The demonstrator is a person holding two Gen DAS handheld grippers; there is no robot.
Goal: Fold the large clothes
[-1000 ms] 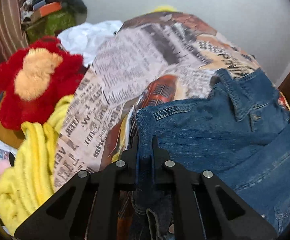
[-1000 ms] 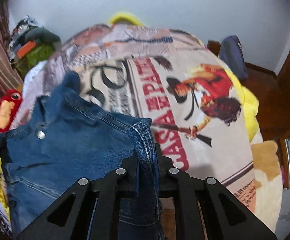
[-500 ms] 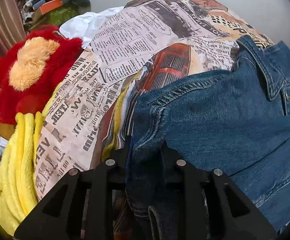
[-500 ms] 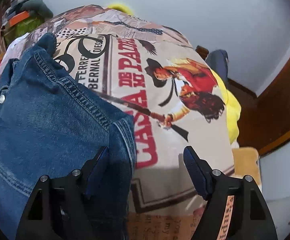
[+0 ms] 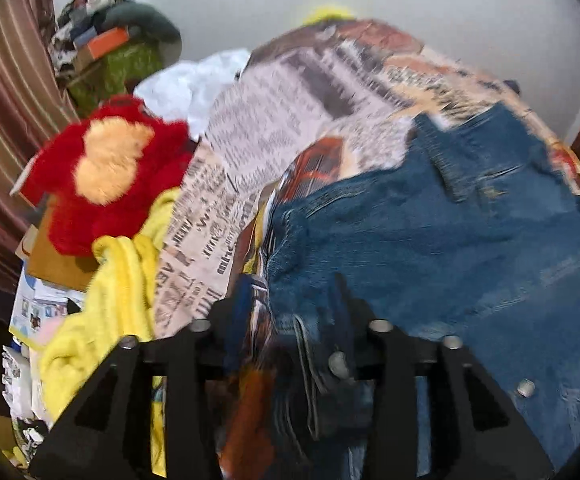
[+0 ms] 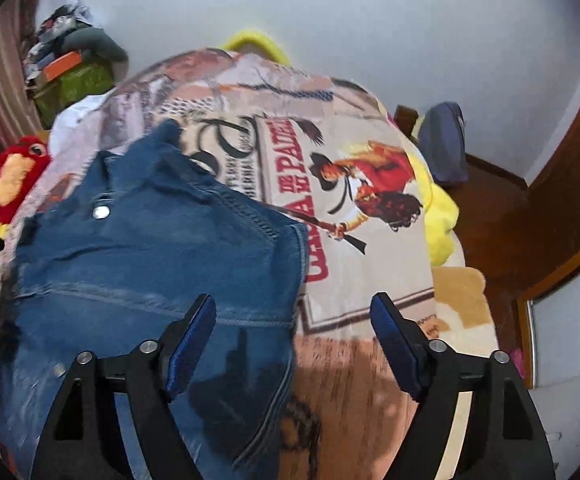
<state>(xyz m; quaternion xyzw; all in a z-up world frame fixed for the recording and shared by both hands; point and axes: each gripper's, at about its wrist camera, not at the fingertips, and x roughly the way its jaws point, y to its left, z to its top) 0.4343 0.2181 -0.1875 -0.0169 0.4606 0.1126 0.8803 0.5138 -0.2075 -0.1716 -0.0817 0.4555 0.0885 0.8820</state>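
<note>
A blue denim jacket (image 5: 450, 248) lies spread on a bed covered by a printed newspaper-and-poster blanket (image 5: 273, 128). My left gripper (image 5: 290, 312) is open, its jaws apart over the jacket's left shoulder edge, with loose denim between them. In the right wrist view the jacket (image 6: 149, 264) fills the left half on the blanket (image 6: 330, 184). My right gripper (image 6: 294, 316) is wide open and empty, straddling the jacket's right edge; its blue pads (image 6: 191, 332) show.
A red plush toy (image 5: 105, 168) and a yellow towel (image 5: 109, 300) lie at the bed's left side. White cloth (image 5: 193, 84) and a green box pile (image 5: 117, 60) sit behind. Wooden floor (image 6: 502, 208) and a dark bag (image 6: 444, 140) lie right of the bed.
Both grippers held raised denim folds a second ago. The right opened and let go first; the left has now opened too. The jacket lies flat and both grippers have pulled back.
</note>
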